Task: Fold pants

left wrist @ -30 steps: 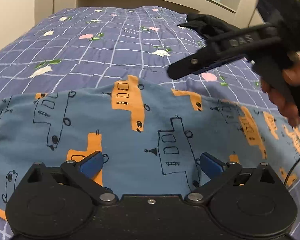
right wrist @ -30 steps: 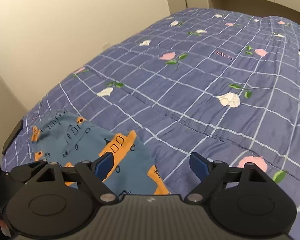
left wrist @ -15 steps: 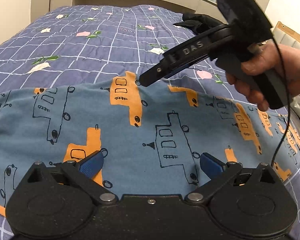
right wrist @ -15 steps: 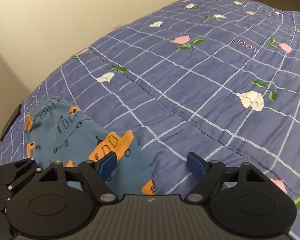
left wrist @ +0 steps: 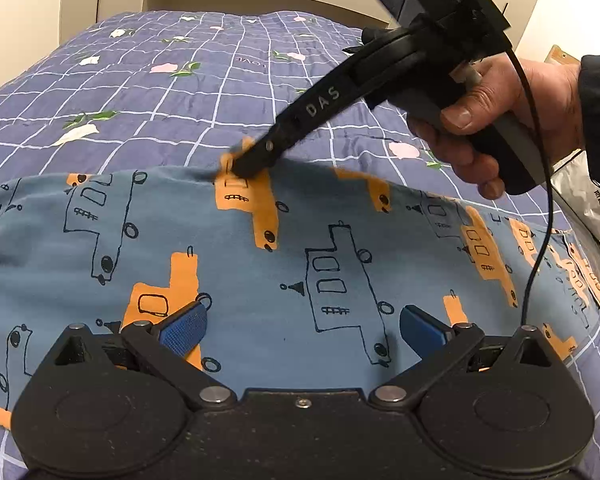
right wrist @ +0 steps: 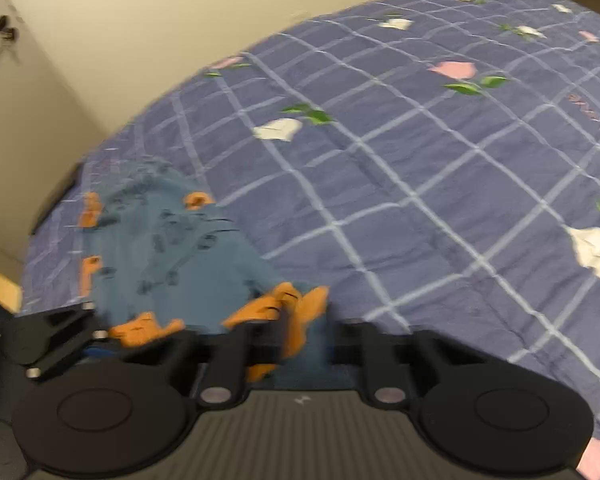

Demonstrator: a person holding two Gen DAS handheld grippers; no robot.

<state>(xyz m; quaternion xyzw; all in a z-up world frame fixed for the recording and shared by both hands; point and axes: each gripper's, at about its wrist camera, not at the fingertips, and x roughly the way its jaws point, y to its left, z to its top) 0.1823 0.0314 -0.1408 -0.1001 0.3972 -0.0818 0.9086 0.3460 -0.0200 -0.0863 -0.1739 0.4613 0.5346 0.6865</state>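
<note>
Blue pants [left wrist: 260, 272] printed with orange and outlined cars lie spread across the bed in the left wrist view. My left gripper [left wrist: 300, 328] hovers open over their near part, with nothing pinched between its blue pads [left wrist: 184, 328]. A hand [left wrist: 520, 112] holds my right gripper [left wrist: 246, 166], which reaches down onto the pants' far edge. Its jaws are closing there, and the fabric is caught between them. In the blurred right wrist view the right gripper [right wrist: 296, 320] has bunched orange and blue pants [right wrist: 172, 248] cloth squeezed between its fingers.
The bed wears a purple checked bedspread [left wrist: 180, 92] with flowers. A white plastic bag [left wrist: 592, 200] lies at the right edge. A black cable [left wrist: 540, 240] hangs from the right gripper over the pants. A beige wall [right wrist: 140, 40] borders the bed's side.
The right gripper came down from above the bed to the pants' far edge, and its jaws went from wide open to pinching the fabric. The left gripper stayed put.
</note>
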